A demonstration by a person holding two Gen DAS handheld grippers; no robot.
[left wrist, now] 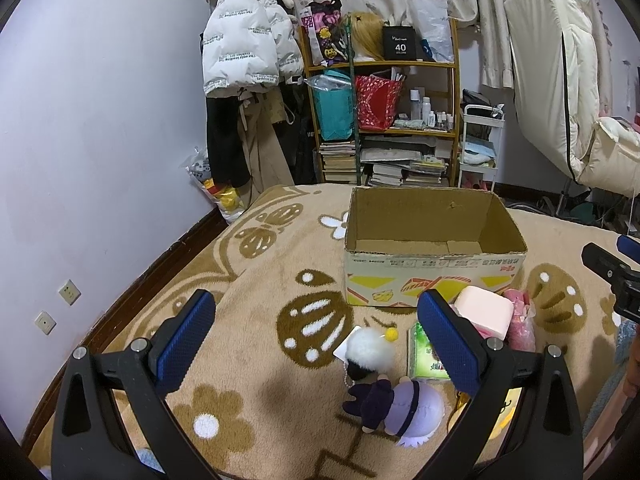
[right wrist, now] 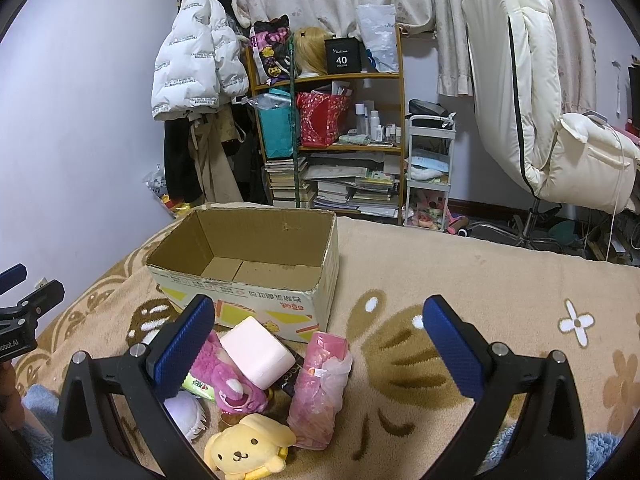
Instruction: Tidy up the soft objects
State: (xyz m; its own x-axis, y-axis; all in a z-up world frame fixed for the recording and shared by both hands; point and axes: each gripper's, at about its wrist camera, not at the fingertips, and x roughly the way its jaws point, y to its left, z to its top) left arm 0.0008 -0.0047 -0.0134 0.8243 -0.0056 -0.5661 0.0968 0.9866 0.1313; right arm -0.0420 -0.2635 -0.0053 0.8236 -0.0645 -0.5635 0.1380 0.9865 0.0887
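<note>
1. Plush toys and soft packets lie heaped on the fuzzy beige blanket, just in front of the cardboard box.
2. Topmost is a smooth pale pink block with rounded edges, resting on a shaggy magenta plush bear.
3. Just beside them on the right stands a crinkly pink plastic-wrapped bundle, roughly cylindrical and leaning slightly.
4. At the near edge of the heap lies a round-faced yellow dog plush with floppy ears.
5. On the left side of the heap lies a doll with lilac hair and dark clothes, touching a white fluffy pom-pom charm with a small yellow ball.
6. A glossy green packet lies between the doll and the pink block.
7. The box is open-topped and rectangular, with bare brown corrugated walls inside and a white printed front bearing yellow and orange shapes.
8. The left gripper hangs above the doll with its blue textured pads spread wide, gripping nothing.
9. The right gripper hangs above the heap, its jaws likewise spread wide and gripping nothing.
10. Brown paw, flower and shell patterns cover the blanket.
11. Beyond its far edge stands a wooden shelf crowded with books, bags and bottles.
</note>
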